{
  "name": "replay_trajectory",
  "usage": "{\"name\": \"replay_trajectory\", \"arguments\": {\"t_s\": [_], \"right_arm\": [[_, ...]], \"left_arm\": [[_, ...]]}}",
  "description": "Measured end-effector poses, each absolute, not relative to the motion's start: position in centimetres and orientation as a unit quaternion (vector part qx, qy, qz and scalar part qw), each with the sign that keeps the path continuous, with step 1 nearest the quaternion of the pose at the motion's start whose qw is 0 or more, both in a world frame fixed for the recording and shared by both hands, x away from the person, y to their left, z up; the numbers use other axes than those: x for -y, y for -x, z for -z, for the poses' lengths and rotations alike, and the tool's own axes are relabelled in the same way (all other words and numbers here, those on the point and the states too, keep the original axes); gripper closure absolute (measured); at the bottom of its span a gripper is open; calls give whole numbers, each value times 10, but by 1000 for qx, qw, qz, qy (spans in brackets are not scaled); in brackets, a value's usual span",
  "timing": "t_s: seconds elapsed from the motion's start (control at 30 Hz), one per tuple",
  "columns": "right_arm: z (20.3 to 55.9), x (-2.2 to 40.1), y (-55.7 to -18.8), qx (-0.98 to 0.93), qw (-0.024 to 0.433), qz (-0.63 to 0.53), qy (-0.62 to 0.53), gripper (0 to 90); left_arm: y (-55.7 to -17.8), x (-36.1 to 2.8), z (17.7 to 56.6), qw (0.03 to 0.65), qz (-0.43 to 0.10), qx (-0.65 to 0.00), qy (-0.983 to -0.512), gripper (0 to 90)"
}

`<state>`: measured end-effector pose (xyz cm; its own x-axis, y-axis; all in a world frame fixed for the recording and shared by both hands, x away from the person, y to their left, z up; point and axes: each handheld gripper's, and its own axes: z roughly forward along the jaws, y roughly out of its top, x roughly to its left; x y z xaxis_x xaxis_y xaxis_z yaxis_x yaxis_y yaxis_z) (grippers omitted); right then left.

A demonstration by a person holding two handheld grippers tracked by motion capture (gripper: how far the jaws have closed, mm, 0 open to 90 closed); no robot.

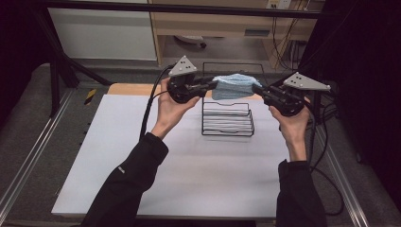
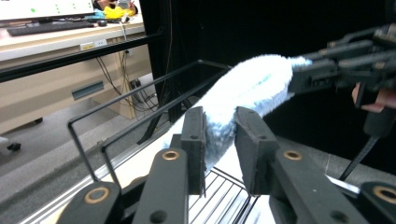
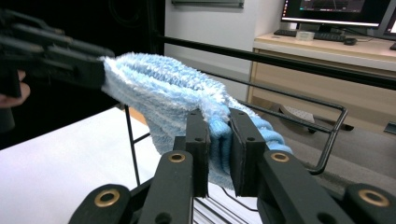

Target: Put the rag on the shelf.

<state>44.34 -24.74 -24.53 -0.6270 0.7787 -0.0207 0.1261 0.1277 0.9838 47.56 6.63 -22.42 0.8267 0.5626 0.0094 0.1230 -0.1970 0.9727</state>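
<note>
1. Above the black wire rack [image 1: 227, 118], a pale blue cloth [image 1: 230, 86] hangs stretched between two hand-held grippers, clear of the white table [image 1: 142, 165].
2. Holding one end, the right gripper [image 1: 257, 90] has its jaws closed tight on a bunched fold, as the right gripper view shows with the pads pressed into the pile [image 3: 219, 140].
3. At the other end, the left gripper [image 1: 212, 85] has the cloth between its jaws; in the left gripper view one pad [image 2: 196, 140] touches the fabric while a gap shows beside the other, so that grip looks loosened rather than firm.
4. Soft, fluffy and light by its look, the cloth sags in the middle and will likely drape and fold wherever it is unsupported; it seems neither slippery nor fragile.
5. Corners or a gathered edge look like the best places to take hold, since a thick bunch gives the pads more to bite on than a single layer.
6. Directly beneath, the rack's upright wire loops and its top rail [image 3: 289, 100] stand close to the hanging edge, and the terry pile could snag on them.
7. Beyond the table, a dark frame bar [image 1: 189, 8], a wooden desk [image 1: 213, 23] and loose cables [image 1: 283, 42] sit well apart and pose no obstacle.
8. Trailing cables from both grippers run down beside the person's dark sleeves [image 1: 127, 184].
</note>
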Motion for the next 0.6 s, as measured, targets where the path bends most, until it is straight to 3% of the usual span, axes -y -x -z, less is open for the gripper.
{"name": "replay_trajectory", "arguments": {"t_s": [0.2,0.5,0.6], "right_arm": [[249,249,-443,-697,280,-577,-322,792],[253,250,-443,-702,281,-575,-312,783],[253,250,-442,-706,282,-572,-308,777]], "left_arm": [[-481,-77,207,608,-170,-262,-730,745],[-492,-57,213,576,-138,-275,-757,890],[-491,-54,217,566,-132,-269,-768,898]]}}
